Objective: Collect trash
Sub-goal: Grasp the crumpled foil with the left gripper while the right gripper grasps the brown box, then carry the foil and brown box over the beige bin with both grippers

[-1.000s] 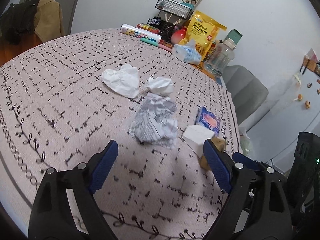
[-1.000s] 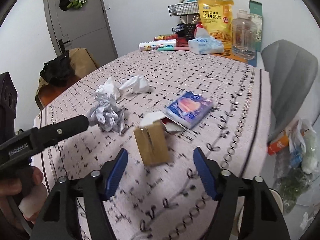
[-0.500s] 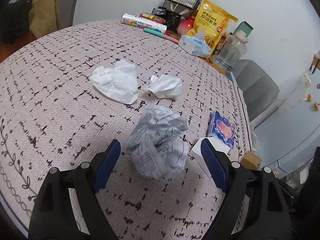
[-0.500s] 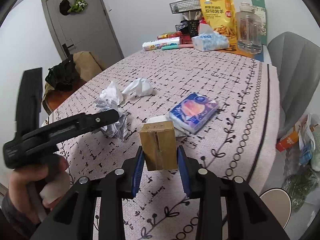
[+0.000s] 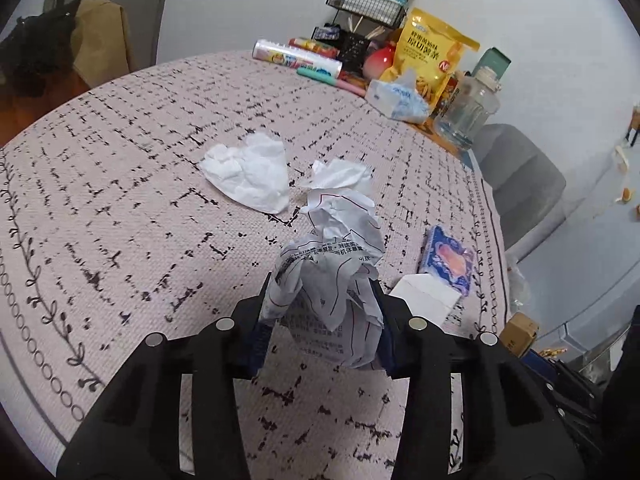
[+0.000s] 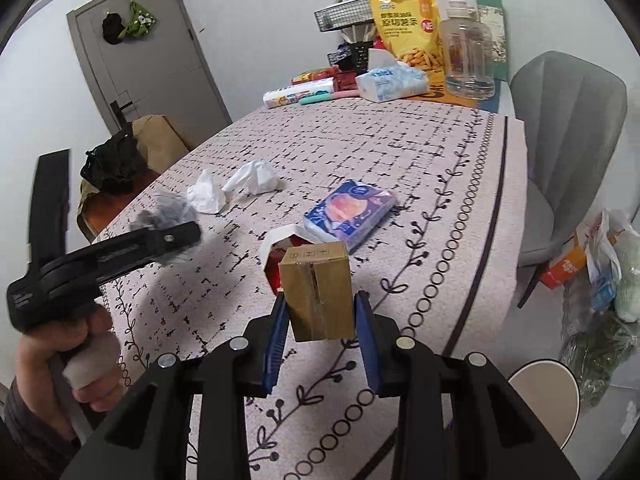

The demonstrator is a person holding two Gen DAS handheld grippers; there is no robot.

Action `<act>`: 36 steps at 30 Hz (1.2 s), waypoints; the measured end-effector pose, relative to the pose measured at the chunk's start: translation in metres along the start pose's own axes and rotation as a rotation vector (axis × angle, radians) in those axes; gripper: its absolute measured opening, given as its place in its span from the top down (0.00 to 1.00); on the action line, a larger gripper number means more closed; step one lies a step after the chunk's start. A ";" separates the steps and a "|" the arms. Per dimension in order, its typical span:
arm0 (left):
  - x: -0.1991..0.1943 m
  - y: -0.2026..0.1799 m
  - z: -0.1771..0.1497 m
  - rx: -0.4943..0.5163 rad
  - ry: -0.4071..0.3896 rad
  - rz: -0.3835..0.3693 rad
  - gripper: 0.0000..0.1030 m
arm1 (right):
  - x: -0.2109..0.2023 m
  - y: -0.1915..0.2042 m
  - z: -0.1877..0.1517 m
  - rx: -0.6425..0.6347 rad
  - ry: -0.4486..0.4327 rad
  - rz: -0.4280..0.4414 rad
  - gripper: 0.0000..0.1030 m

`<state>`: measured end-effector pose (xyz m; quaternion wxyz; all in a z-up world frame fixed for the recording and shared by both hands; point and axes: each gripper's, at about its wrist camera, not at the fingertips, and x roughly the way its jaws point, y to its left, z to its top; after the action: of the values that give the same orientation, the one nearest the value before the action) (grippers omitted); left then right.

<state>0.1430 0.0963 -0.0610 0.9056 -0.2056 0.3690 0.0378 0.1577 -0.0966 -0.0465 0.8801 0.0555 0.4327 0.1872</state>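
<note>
My left tool (image 5: 322, 312) just closed onto the crumpled paper (image 5: 332, 276); right tool (image 6: 320, 320) grips the cardboard box (image 6: 318, 288). Tissues (image 5: 250, 174) wait at 11 o'clock; next, bin both.

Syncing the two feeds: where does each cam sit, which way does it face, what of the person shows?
Left wrist: on the left gripper, looking down its fingers across the table at the crumpled paper it clamps; no body shows.
Right wrist: on the right gripper, facing the table and door, clamping the cardboard box; the person's hand shows.
Shared: tissue pack, yellow snack bag.
</note>
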 end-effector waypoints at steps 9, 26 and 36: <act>-0.031 -0.019 -0.001 0.012 -0.051 -0.051 0.59 | -0.018 -0.010 -0.002 0.022 -0.031 -0.027 0.68; -0.052 -0.117 -0.016 0.152 -0.065 -0.197 0.58 | -0.089 -0.078 -0.009 0.129 -0.137 -0.125 0.68; -0.024 -0.189 -0.038 0.246 0.004 -0.269 0.58 | -0.114 -0.141 -0.032 0.238 -0.145 -0.217 0.68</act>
<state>0.1420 -0.0898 -0.0038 0.9201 -0.1410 0.3417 -0.1293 0.1091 -0.2722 -0.0188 0.9114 0.1254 0.3904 0.0342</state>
